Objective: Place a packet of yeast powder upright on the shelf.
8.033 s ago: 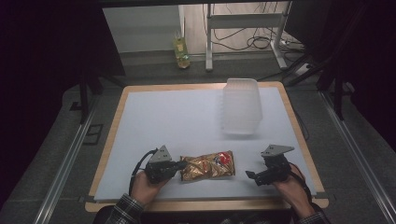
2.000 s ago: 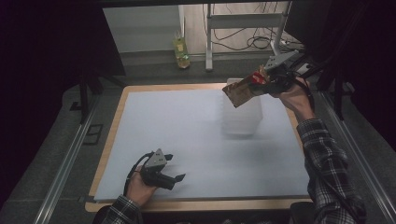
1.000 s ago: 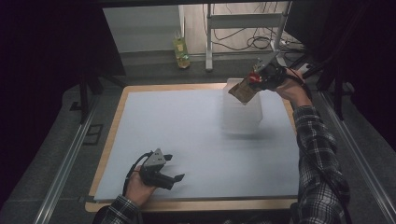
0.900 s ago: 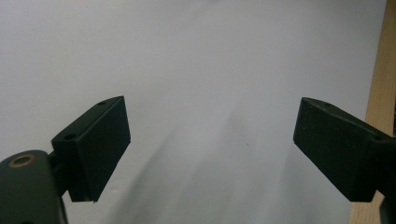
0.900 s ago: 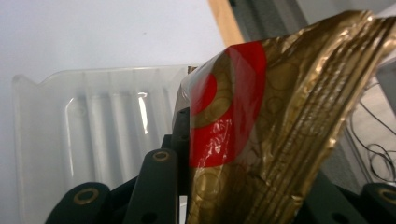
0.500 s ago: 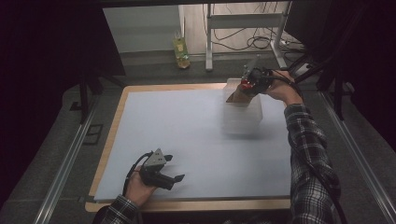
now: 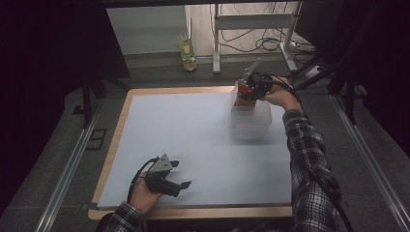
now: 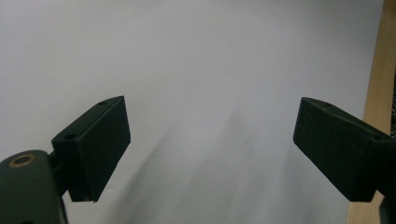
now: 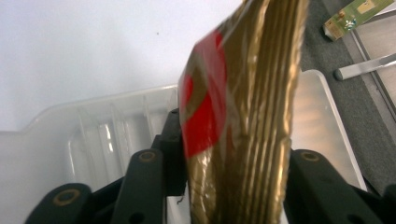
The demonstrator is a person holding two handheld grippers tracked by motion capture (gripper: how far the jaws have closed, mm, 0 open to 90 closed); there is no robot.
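Use the clear, ribbed plastic container [image 7: 250,122] at the far right of the table as your reference.

**Step in hand: placing the packet.** Your right gripper [image 7: 247,90] is clamped on the crinkled gold foil snack packet with a red patch [image 9: 236,116]. You are holding it edge-on, directly over the far end of the container. In the right gripper view, the packet stands between the two black jaws with the container's ribbed floor [image 9: 105,133] and pale rim behind it. Whether the packet's lower edge already touches the container cannot be told from these views.

**Idle tool.** Your left gripper [image 7: 175,176] rests well apart from the container, at the near left of the pale blue table mat [image 7: 183,130]. Its jaws stand wide apart with nothing between them; the left gripper view shows bare mat [image 8: 196,70] and a strip of the wooden table edge [image 8: 378,84].

**Next move, as judged.**
1. Lower the right gripper until the packet sits inside the container walls.
2. Tilt the packet so that it can lie flat, not propped against a wall.
3. Part the jaws and confirm that the foil drops free.
4. Lift straight up, clear of the rim.

**Caution.** The container looks light. A jaw catching its rim could drag or tip it.
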